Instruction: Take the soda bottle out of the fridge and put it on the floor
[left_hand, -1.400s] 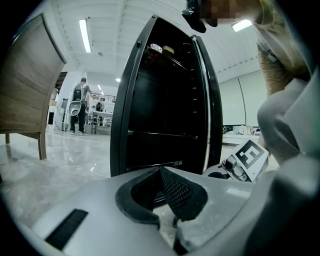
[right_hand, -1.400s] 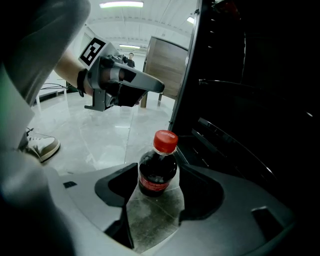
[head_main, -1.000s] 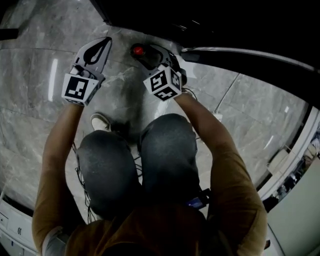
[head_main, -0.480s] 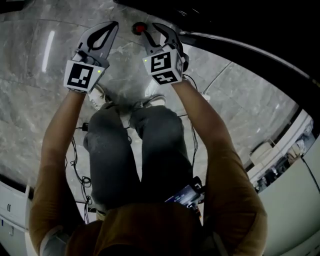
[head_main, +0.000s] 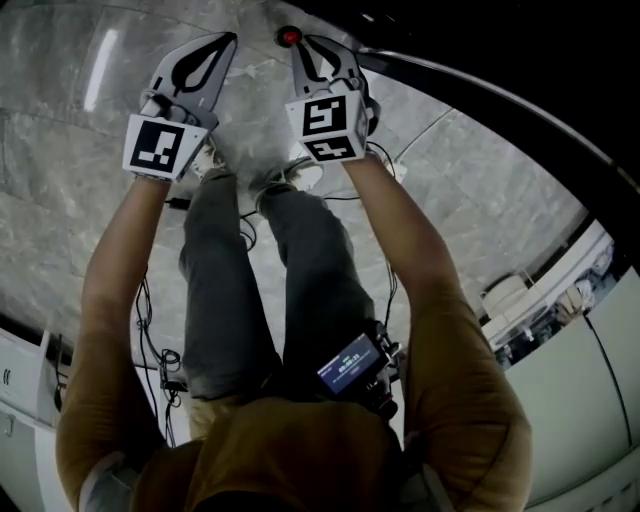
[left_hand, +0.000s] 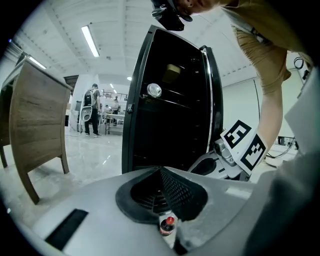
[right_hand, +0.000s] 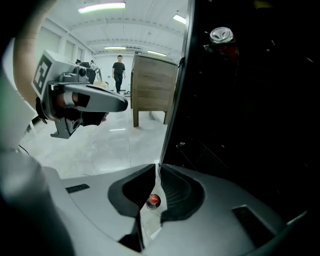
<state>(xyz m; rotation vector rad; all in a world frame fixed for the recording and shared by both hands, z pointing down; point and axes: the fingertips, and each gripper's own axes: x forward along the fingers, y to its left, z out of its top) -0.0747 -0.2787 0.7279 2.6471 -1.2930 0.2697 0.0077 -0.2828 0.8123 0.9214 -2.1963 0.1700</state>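
**Grippers**, two, of grey moulded plastic with black ribbed pads (right_hand: 176, 186), each carrying one black-and-white marker cube (head_main: 325, 125).
- Left gripper (left_hand: 160, 168): the jaws met at the tips and held nothing.
- Right gripper (right_hand: 157, 169): the jaws had just been closing and stood all but together. A thin slit remained between the pads, with nothing in it.

**Soda bottle** (right_hand: 153, 200), one — round red cap, dark body. It stood upright on the floor (head_main: 80, 210), free of both grippers, below their tips and close by the lower edge of the fridge (right_hand: 250, 125). Only the cap and shoulders showed, and the label could not be read.

**Fridge**, one, black and glossy. Its inside was too dark to make out shelves.

**Can** (right_hand: 221, 36), one, with a silver top, set high in that dark. Its body barely showed.

**Floor**: polished grey stone tiles, veined, with pale joints.

**Wooden cabinet** (right_hand: 152, 85), one, of pale grain, on legs, partly cut off by the fridge's edge.

**Wearer**:
- two ochre sleeves (head_main: 470, 400) and grey trousers (head_main: 220, 300)
- two pale shoes (head_main: 300, 175), half hidden behind the grippers
- one small device (head_main: 350, 365) at the waist, its screen lit but the figures too small to read
- thin black cables (head_main: 150, 330) on the tiles, number uncertain

**Bystander** (right_hand: 119, 70), one — plain in the right gripper view. Further figures in the left gripper view were too small to count.
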